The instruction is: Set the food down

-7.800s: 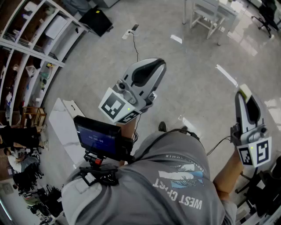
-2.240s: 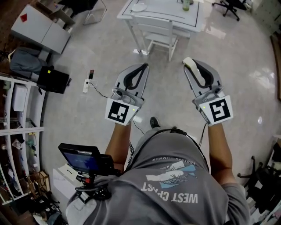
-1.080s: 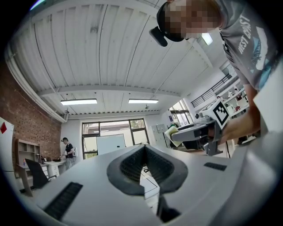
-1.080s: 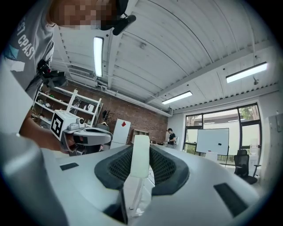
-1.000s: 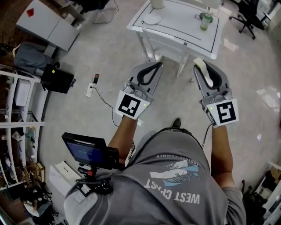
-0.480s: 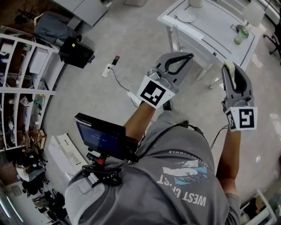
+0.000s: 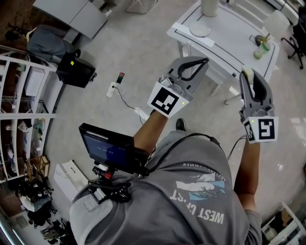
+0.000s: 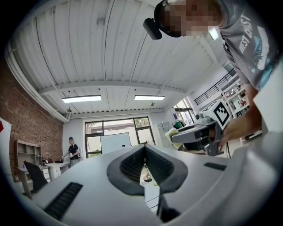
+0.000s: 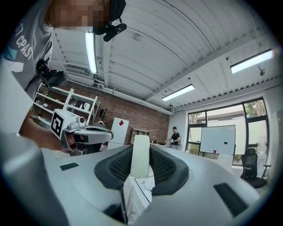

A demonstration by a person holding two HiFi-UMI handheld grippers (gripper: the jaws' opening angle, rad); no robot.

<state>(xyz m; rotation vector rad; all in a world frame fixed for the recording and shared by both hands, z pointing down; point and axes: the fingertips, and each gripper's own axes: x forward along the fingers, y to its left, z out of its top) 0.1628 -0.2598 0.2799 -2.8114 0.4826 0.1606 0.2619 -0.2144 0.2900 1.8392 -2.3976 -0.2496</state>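
Pale food [image 9: 141, 164], probably, in right gripper [image 9: 141, 151]

The head camera looks steeply down from above the person, with the white surface [image 7: 229, 28] ahead. Cameras on the left tool [image 7: 205, 61] and right tool [image 7: 248, 74] sit close behind their jaws, facing level toward that surface, which all views share.

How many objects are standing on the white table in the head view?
3: a white cylinder at the far edge, a white dish next to it, a greenish bottle at the right end. The picture's edge cuts the table, so more may be hidden.
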